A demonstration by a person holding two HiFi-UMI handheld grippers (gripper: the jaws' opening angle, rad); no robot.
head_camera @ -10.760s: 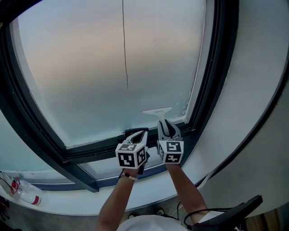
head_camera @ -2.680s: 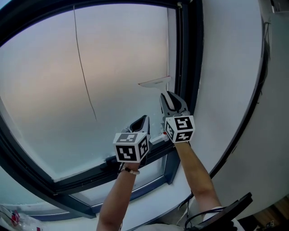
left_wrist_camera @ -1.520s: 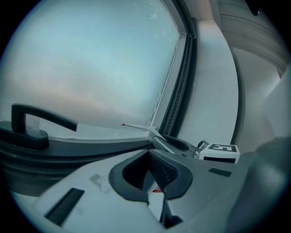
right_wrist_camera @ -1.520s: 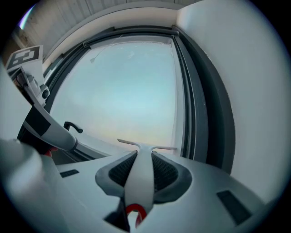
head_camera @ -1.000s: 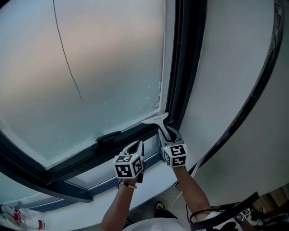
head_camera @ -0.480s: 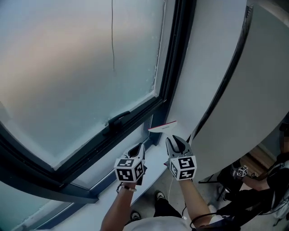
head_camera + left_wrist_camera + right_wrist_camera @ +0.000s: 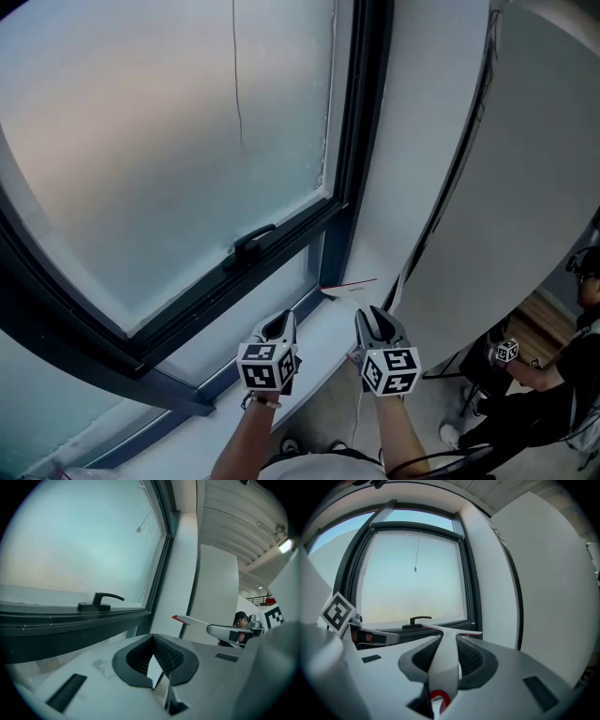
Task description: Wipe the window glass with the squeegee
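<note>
Now: right gripper's (image 7: 373,317) jaws are clamped on the squeegee's (image 7: 349,287) white handle. Left gripper's (image 7: 281,323) jaws are pressed together, nothing held. The blade is held off the window glass (image 7: 169,141), above the sill (image 7: 317,339) by the wall. A second ago it lay at the pane's lower right corner. The handle's red loop (image 7: 436,698) is seen only in the right gripper view.

Frosted pane (image 7: 169,141) fills upper left of head view, evenly lit, pink to pale blue. Dark frame (image 7: 354,141) around it, with a black handle (image 7: 251,242) on the lower rail. Thin cord (image 7: 237,84) hangs at the glass. White wall (image 7: 412,141) right of the frame, white sill (image 7: 323,328) below. Grey panel (image 7: 525,206) far right. Wooden floor (image 7: 542,319) lower right. Ceiling lamp (image 7: 287,546) lit, upper right of left gripper view.
</note>
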